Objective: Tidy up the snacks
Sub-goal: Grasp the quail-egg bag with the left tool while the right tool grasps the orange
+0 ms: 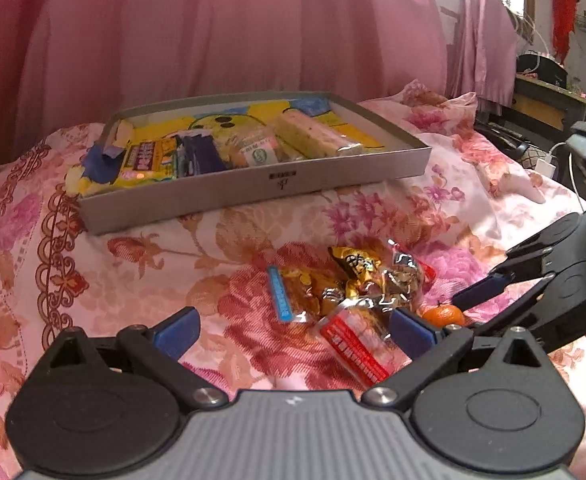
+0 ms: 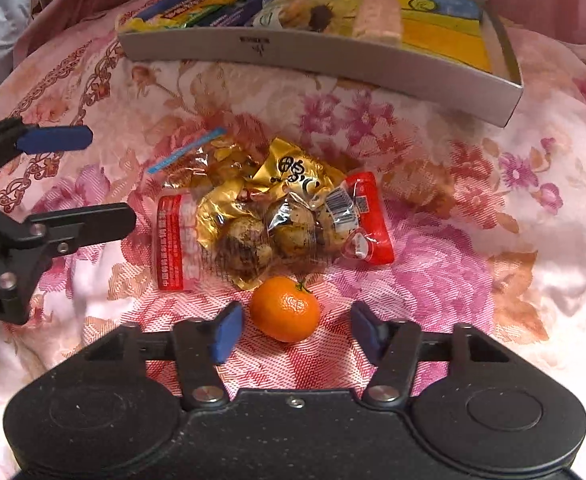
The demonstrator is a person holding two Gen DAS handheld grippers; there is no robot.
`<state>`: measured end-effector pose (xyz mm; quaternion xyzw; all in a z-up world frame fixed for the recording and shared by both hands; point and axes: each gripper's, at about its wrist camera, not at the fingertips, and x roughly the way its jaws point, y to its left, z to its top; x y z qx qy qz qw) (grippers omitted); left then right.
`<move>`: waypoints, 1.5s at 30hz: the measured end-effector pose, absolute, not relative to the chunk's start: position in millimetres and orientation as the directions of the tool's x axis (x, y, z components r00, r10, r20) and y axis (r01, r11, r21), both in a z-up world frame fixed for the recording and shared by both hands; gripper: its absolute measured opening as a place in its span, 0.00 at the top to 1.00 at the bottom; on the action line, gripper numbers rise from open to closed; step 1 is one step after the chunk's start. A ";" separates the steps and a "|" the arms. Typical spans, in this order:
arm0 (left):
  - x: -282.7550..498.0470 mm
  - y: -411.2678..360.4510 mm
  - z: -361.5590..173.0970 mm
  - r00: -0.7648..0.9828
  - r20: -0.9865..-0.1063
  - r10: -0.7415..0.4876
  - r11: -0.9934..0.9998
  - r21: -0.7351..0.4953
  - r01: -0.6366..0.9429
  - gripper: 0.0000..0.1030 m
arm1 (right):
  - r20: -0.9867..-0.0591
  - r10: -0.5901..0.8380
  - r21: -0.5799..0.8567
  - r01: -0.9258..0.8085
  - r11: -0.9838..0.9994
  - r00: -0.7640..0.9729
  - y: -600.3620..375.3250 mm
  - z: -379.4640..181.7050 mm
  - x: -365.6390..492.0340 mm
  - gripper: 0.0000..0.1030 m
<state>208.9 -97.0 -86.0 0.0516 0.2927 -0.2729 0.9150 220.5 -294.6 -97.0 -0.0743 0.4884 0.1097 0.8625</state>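
A small orange mandarin (image 2: 285, 309) lies on the floral bedspread, between the open blue fingers of my right gripper (image 2: 295, 330) without touching them. Just beyond it is a pile of snack packets (image 2: 269, 216): gold wrappers, clear packs with red ends. The grey tray (image 2: 317, 56) at the back holds several snacks. My left gripper (image 1: 293, 330) is open over the near side of the same snack pile (image 1: 357, 292), nothing between its fingers. The mandarin (image 1: 444, 315) shows at its right, with the right gripper (image 1: 489, 292) reaching in beside it.
The grey tray (image 1: 253, 196) has a yellow and blue printed bottom with free room at its right end. Floral bedding (image 1: 133, 272) covers the surface. A pink curtain (image 1: 213, 28) hangs behind. A desk with cables (image 1: 545, 100) stands at the far right.
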 end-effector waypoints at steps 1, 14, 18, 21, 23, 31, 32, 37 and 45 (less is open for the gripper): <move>208.1 -98.2 -85.4 0.680 -0.560 -0.473 0.842 -0.062 0.535 0.00 | -0.859 0.114 -0.025 -0.264 0.964 0.498 -294.3 -98.1 220.7 0.51; 209.2 -135.7 -68.1 0.622 -0.556 -0.552 0.740 0.018 0.673 0.03 | -0.824 0.102 0.041 -0.120 0.992 0.558 -337.0 -74.6 215.7 0.64; 212.0 -160.4 -71.1 0.595 -0.590 -0.546 0.683 0.098 0.724 0.08 | -0.789 0.103 0.095 -0.044 0.994 0.605 -358.7 -64.5 210.9 0.64; 213.7 -179.1 -77.6 0.568 -0.635 -0.524 0.638 0.149 0.756 0.13 | -0.771 0.111 0.138 -0.007 0.990 0.627 -369.9 -60.5 209.5 0.64; 214.9 -194.7 -83.4 0.547 -0.681 -0.486 0.612 0.181 0.770 0.17 | -0.761 0.118 0.154 0.000 0.988 0.638 -371.7 -58.9 209.5 0.64; 210.6 -229.8 -101.1 0.538 -0.748 -0.389 0.571 0.263 0.778 0.39 | -0.728 0.158 0.203 -0.010 0.979 0.667 -374.4 -56.1 209.6 0.63; 211.2 -233.6 -103.2 0.544 -0.752 -0.371 0.573 0.275 0.772 0.43 | -0.724 0.161 0.208 -0.010 0.978 0.671 -374.9 -55.7 209.2 0.63; 216.8 -243.4 -104.6 0.580 -0.752 -0.313 0.618 0.303 0.726 0.58 | -0.709 0.176 0.241 0.001 0.970 0.682 -380.5 -55.2 208.7 0.63; 206.3 -243.4 -104.1 0.638 -0.730 -0.245 0.681 0.338 0.649 0.65 | -0.683 0.169 0.245 0.004 0.970 0.710 -384.1 -51.5 202.9 0.63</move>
